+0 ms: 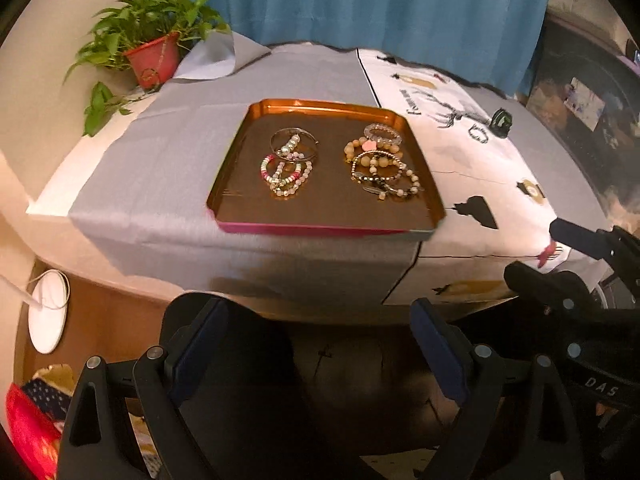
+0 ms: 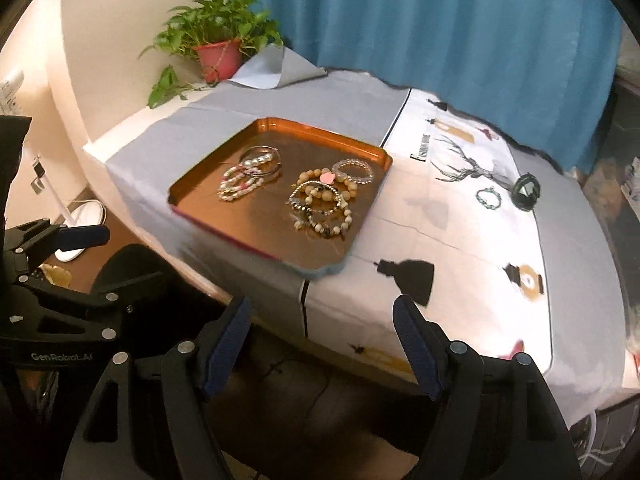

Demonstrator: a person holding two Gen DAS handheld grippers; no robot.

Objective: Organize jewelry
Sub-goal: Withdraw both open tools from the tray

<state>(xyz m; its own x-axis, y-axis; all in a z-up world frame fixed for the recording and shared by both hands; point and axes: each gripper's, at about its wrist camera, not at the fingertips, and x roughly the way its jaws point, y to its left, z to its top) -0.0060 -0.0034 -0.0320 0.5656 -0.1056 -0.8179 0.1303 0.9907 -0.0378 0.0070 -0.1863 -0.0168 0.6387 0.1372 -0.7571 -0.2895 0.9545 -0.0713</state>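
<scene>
A copper tray with a pink edge sits on the table near its front edge. It holds two piles of beaded bracelets: a pastel pile on the left and a tan and gold pile on the right. Off the tray, on the white cloth, lie a dark green coiled bracelet and a small green one. My left gripper and right gripper hang in front of the table edge, both open and holding nothing.
A grey cloth covers the table's left part and a white printed cloth its right. A potted plant stands at the back left before a blue curtain. A white lamp base rests on the floor at the left.
</scene>
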